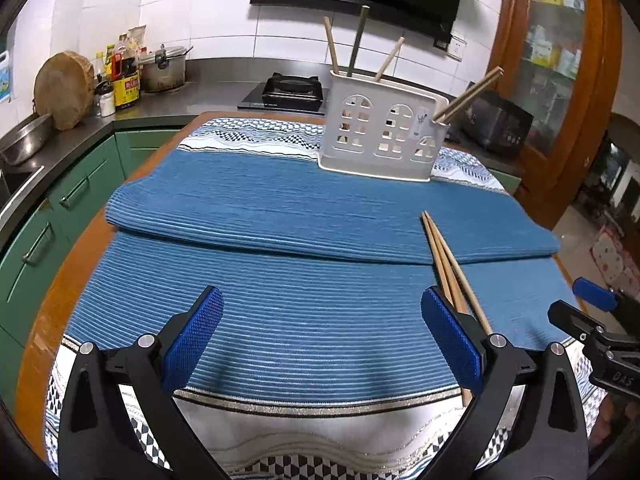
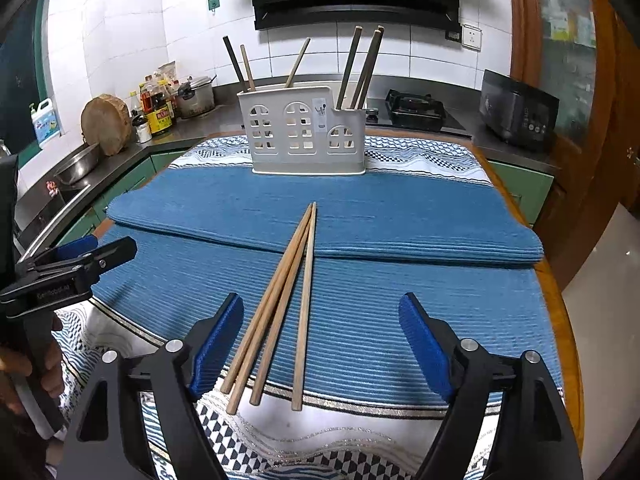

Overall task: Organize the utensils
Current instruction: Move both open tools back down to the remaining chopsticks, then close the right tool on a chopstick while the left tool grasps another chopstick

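The step in hand reads as picking up the loose chopsticks [image 2: 280, 304] that lie on the blue ribbed mat [image 2: 400, 300], so they can join the ones already standing in the white utensil holder [image 2: 304, 136] at the far end of the table. The right gripper [image 2: 320, 344] hangs low over the bundle with its fingers spread wide; the sticks lie between the blue pads, nearer the left one, and neither pad presses on them. The left gripper [image 1: 320, 340] is just beside, also spread, with nothing between its fingers; the chopsticks pass behind its right pad. The next move probably calls for closing the right fingers squarely across the bundle so all the sticks are caught together. Four pale wooden sticks show, slim and straight, fanned at the near ends and converging at the far tips on the folded upper mat
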### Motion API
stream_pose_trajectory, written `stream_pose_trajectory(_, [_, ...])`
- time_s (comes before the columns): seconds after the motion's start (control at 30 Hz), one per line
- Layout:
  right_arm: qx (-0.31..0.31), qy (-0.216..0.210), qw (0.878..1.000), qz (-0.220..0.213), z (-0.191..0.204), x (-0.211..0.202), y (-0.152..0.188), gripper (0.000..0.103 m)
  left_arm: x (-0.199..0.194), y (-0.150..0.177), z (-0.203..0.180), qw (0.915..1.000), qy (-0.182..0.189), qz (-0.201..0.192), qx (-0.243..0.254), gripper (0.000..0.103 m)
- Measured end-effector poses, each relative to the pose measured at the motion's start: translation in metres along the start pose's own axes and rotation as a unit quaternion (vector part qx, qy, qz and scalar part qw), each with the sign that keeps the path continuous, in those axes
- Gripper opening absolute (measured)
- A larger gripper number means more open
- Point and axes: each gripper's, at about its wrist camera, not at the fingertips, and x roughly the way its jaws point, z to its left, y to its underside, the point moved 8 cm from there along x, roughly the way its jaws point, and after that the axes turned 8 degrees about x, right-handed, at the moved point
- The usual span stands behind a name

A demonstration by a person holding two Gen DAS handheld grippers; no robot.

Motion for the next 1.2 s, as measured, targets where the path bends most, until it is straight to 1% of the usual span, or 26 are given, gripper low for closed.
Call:
stream_pose_trajectory(0.13, [-0.002, 0.003, 1.000, 0.012, -0.002, 0.006, 0.011, 0.080, 0.001, 0.005, -0.006, 0.9999, -0.001, 0.005, 0.013, 0.098])
stream_pose_trajectory(0.37, [0.001, 0.003, 0.999, 0.034, -0.001, 0.018, 0.030, 0.080, 0.005, 0.009, -0.013, 0.9992, -0.010, 0.012, 0.036, 0.098])
stream_pose_trajectory(0.77, [0.003, 0.001, 0.998, 0.056, -0.003, 0.035, 0.037, 0.079, 0.012, 0.014, -0.011, 0.9990, -0.011, 0.024, 0.037, 0.098])
stream_pose_trajectory(0.83, [0.002, 0.000, 0.998, 0.058, -0.002, 0.037, 0.038, 0.075, 0.013, 0.012, -0.011, 0.9989, -0.010, 0.025, 0.038, 0.098])
stream_pose_trajectory(0.9, [0.003, -0.002, 0.998, 0.062, -0.001, 0.040, 0.038, 0.074, 0.015, 0.013, -0.011, 0.9989, -0.010, 0.027, 0.037, 0.098])
stream_pose_trajectory(0.97, [0.003, -0.002, 0.998, 0.065, 0.000, 0.043, 0.038, 0.070, 0.016, 0.013, -0.010, 0.9989, -0.010, 0.028, 0.037, 0.098])
stream_pose_trajectory(1.1, [0.002, -0.005, 0.997, 0.071, 0.003, 0.047, 0.039, 0.065, 0.019, 0.013, -0.008, 0.9990, -0.010, 0.029, 0.033, 0.098])
stream_pose_trajectory(1.17, [0.000, -0.009, 0.997, 0.074, 0.004, 0.049, 0.039, 0.060, 0.020, 0.014, -0.007, 0.9990, -0.010, 0.030, 0.032, 0.098])
stream_pose_trajectory(1.2, [0.000, -0.009, 0.997, 0.075, 0.005, 0.050, 0.039, 0.060, 0.020, 0.014, -0.006, 0.9990, -0.011, 0.030, 0.031, 0.098])
